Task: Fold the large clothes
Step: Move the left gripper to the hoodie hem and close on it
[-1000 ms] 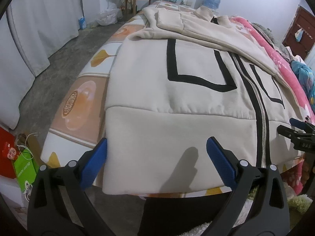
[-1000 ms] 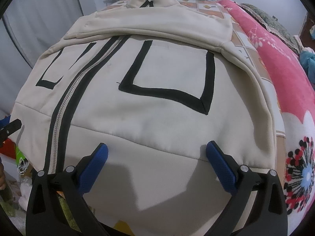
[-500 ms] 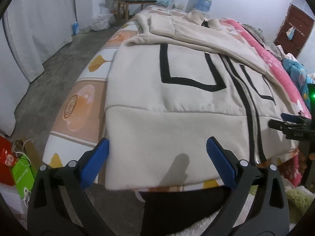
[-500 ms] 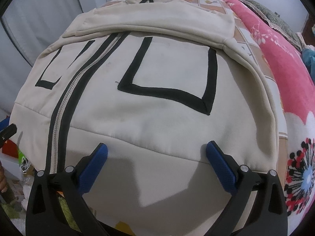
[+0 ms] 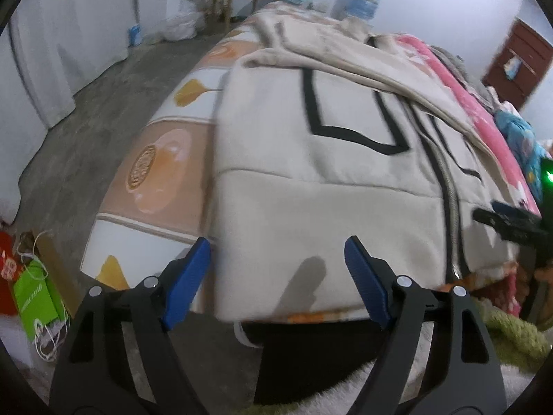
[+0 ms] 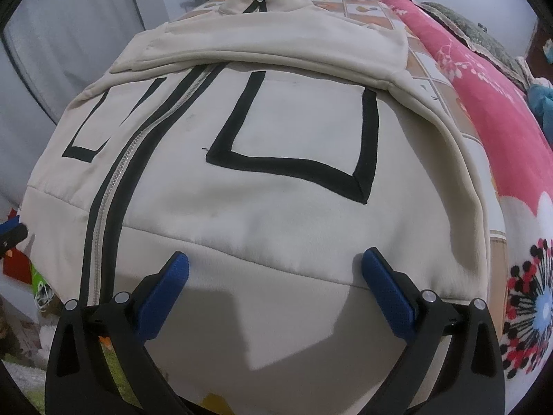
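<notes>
Left view: floor [image 5: 86, 131], door [image 5: 515, 65]; right view: jacket [image 6: 276, 200] collar

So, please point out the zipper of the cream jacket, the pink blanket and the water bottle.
zipper [image 6: 114, 204]: right wrist view, middle of its metal teeth.
pink blanket [image 6: 484, 103]: right wrist view, plain pink area.
water bottle [image 5: 363, 0]: left wrist view, blue body.
</notes>
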`<state>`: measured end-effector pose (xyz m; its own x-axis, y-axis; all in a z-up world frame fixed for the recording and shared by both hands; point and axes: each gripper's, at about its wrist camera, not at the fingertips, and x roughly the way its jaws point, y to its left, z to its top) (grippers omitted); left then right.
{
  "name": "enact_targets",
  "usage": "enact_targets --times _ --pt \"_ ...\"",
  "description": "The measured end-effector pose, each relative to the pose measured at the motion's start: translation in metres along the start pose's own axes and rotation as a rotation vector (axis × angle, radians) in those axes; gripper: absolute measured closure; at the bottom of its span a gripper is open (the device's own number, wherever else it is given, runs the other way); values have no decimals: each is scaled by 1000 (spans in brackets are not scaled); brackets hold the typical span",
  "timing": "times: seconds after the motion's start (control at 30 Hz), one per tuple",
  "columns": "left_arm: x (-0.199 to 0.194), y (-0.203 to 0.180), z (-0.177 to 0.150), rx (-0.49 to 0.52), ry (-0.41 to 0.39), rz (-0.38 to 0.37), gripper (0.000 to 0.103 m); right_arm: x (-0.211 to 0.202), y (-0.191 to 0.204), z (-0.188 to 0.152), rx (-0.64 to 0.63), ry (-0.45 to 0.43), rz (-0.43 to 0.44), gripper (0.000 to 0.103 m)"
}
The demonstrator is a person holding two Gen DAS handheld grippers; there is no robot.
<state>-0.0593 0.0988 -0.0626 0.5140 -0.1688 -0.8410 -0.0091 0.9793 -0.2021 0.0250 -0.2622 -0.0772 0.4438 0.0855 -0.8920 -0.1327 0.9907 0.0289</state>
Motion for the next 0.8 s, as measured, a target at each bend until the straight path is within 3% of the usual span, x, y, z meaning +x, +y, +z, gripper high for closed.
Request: enact_targets --times 0.23,0.27,0.37,0.43,0.67,0.8 --pt "20 14 7 -58 25 -47 28 0 0 1 7 4 -1 6" --pt "21 15 6 -75 33 -75 29 0 0 1 8 4 -2 6" --pt "15 20 -3 -167 49 -275 29 1 0 1 7 4 -3 6" --pt "13 20 -8 -178 41 -305 29 1 0 1 9 3 -4 6" --pt "6 22 2 -237 -18 -354 53 -3 -3 1 11 7 5 6" --pt "8 12 2 -173 1 -245 70 -23 -15 -5 58 -25 49 6"
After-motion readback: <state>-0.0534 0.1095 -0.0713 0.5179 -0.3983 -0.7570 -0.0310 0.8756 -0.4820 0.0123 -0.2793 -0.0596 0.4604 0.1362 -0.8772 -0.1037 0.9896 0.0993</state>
